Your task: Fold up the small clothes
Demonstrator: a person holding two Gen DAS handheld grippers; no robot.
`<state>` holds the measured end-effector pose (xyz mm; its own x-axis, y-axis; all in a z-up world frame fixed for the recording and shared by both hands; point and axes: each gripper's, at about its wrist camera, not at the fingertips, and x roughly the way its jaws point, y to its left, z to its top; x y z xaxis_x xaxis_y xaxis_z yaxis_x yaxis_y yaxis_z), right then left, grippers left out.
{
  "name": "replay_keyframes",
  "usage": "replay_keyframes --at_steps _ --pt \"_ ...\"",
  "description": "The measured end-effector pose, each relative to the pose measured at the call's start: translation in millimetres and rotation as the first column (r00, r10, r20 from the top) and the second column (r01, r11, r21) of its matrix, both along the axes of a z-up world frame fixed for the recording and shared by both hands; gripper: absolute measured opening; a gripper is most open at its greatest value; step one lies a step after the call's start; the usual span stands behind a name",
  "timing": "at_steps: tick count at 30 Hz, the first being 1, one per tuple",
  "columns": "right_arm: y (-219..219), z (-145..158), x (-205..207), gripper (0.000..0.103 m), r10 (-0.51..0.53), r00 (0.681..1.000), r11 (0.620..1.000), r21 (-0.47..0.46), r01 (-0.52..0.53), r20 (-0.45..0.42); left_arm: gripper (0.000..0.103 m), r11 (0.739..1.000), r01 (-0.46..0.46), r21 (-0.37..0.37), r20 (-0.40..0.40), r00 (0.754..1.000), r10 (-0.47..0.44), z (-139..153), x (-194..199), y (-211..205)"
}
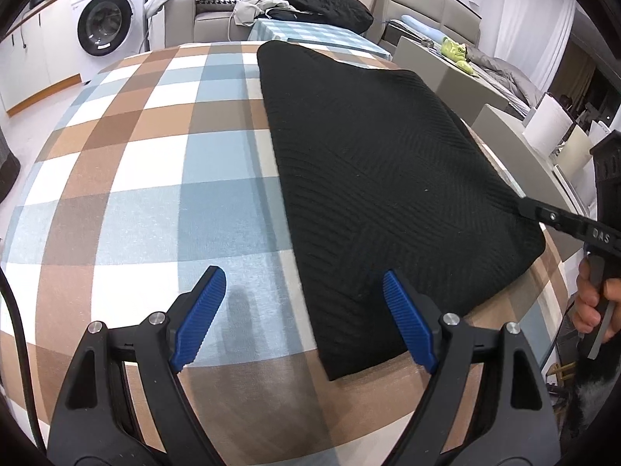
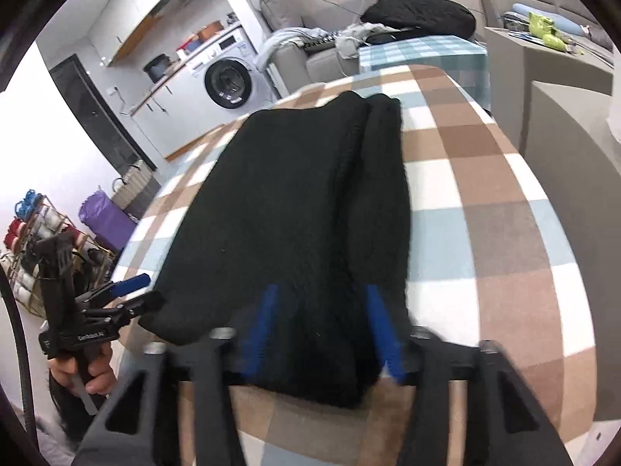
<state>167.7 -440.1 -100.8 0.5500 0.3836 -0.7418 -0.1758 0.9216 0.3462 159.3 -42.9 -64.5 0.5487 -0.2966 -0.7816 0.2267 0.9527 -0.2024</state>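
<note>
The black knit garment (image 1: pixel 388 178) lies folded flat on the checked tablecloth (image 1: pixel 128 178), and everything here is placed from it. The left gripper (image 1: pixel 304 310) hangs over its near left corner with jaws spread wide and nothing between them: the right-hand blue pad (image 1: pixel 405 322) stands above the garment's near edge, the other pad above bare cloth just to the garment's left. Whether the pad touches the knit cannot be told.

In the right wrist view the right gripper (image 2: pixel 322 330) sits at the garment's (image 2: pixel 295 209) near end, its jaws partly apart. The two blue fingers (image 2: pixel 264 318) are blurred and flank a bunched part of the black knit, which lies between them; the pads do not seem to press on it. From this side a rolled or doubled strip runs along the garment's right edge.

The right gripper's black finger (image 1: pixel 559 219) reaches the garment's right edge in the left wrist view, with a hand (image 1: pixel 594 299) on its handle. The other hand (image 2: pixel 83 372) holds the left gripper (image 2: pixel 132 295) just beside the garment's near left corner.

Beyond the garment's far end stand a second small table with a pale checked cover (image 1: pixel 310 33), a grey sofa (image 1: pixel 217 15) heaped with clothes, and a washing machine (image 1: pixel 106 19) well to the left.
</note>
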Motion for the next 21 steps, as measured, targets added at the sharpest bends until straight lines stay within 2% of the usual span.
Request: replay_keyframes --at_steps 5,9,11,18,20,21 --pt "-6 -7 -10 0.062 -0.017 0.999 1.0 0.021 0.018 -0.048 0.082 1.0 0.03 -0.009 -0.004 1.0 -0.03 2 -2 -12" --pt "-3 -15 -17 0.063 -0.015 0.997 0.999 -0.033 0.013 -0.07 0.082 0.997 0.075 0.027 0.004 0.997 -0.075 0 -7 -25" --pt "-5 -17 -16 0.063 -0.015 0.996 1.0 -0.011 0.014 -0.083 0.082 0.996 0.089 0.023 -0.001 0.996 -0.089 -1 -8 -27" --pt "-8 -21 -10 0.063 -0.047 0.995 0.999 0.024 0.049 -0.086 0.082 0.999 0.035 -0.028 -0.018 0.999 -0.035 -8 4 -25" --pt "-6 -19 -12 0.063 -0.046 0.996 0.999 0.018 0.047 -0.077 0.078 0.999 0.031 -0.031 -0.012 0.999 -0.032 -8 7 -25" --pt "-5 -19 -12 0.056 -0.045 0.997 0.999 0.02 0.047 -0.069 0.063 0.999 0.028 -0.032 -0.003 1.0 -0.028 -8 8 -25"
